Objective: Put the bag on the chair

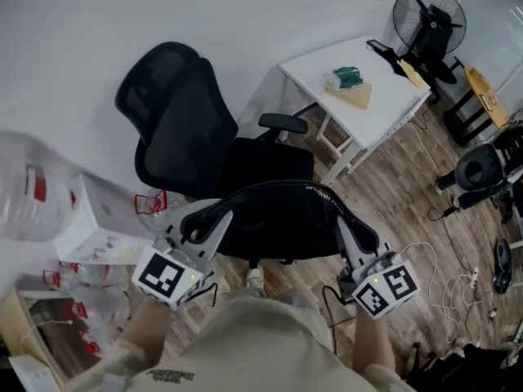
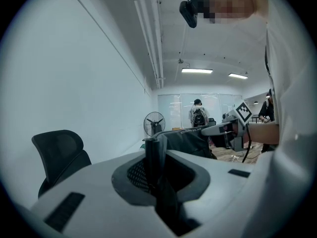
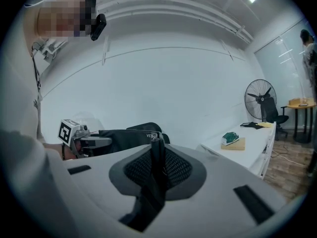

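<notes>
Seen from above, a person stands facing a black office chair (image 1: 176,129) and holds a black bag (image 1: 278,219) stretched between two hand-held tools. The left tongs (image 1: 196,227) grip the bag's top edge at one end and the right tongs (image 1: 353,237) grip it at the other, so the bag hangs like a wide sling with its top edge bowed upward. Holding both ends probably keeps the bag level and spread out, ready to be lowered flat onto the seat. The bag sits between the person and the chair's backrest and covers the front part of the seat in this view. Whether its underside already touches the seat cannot be told, though it looks carried rather than set down. In each tool's own view the jaws are drawn narrow, with a dark strip of the bag's fabric or strap pinched upright between the pads. Both tongs are therefore clamped on the bag, neither wide nor empty. The chair faces the person with its seat bare behind the bag, which suits a straight forward placement. To the right, well apart, stands a white tabletop (image 1: 310,72) carrying a small green item, with a fan (image 1: 426,19) beyond it.
</notes>
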The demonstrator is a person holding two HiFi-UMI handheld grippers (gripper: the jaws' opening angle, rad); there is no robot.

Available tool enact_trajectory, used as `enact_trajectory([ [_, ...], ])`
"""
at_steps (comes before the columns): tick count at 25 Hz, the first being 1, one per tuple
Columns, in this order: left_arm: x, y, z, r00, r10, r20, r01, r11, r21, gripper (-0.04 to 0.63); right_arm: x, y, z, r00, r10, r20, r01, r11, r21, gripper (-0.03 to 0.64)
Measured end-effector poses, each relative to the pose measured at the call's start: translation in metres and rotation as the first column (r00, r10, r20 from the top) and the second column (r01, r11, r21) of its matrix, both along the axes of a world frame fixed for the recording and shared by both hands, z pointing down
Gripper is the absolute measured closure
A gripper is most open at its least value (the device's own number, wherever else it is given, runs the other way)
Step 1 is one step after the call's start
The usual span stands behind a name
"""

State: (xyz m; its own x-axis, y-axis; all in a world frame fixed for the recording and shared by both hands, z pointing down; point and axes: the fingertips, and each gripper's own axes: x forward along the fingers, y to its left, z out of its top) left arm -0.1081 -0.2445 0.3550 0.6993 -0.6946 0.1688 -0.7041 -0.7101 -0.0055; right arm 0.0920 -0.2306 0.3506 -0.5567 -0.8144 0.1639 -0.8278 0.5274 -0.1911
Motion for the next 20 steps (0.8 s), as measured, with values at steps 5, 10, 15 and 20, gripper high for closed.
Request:
enact_trajectory([
  [5, 0.002, -0.009, 0.003, 0.999, -0.034, -0.005, 0.034, 0.999, -0.024, 0.534, 0.003, -0.015, 0.001, 1.000, -0.020, 0.003, 0.020, 1.000, -0.005, 0.551],
  [10, 0.011, -0.017, 0.003, 0.998, -0.067, 0.000, 0.067, 0.997, -0.036, 0.534, 0.013, -0.033, 0.004, 0.999, -0.044, 0.024, 0.044, 0.999, -0.021, 0.551],
  [15, 0.021, -0.032, -0.002, 0.993, -0.121, -0.002, 0.121, 0.992, -0.014, 0.534, 0.025, -0.055, -0.003, 0.997, -0.067, 0.044, 0.067, 0.998, -0.012, 0.549],
  [20, 0.026, -0.060, -0.023, 0.987, -0.156, -0.049, 0.155, 0.988, -0.009, 0.534, 0.031, -0.090, -0.033, 0.995, -0.097, 0.034, 0.095, 0.994, 0.058, 0.549],
])
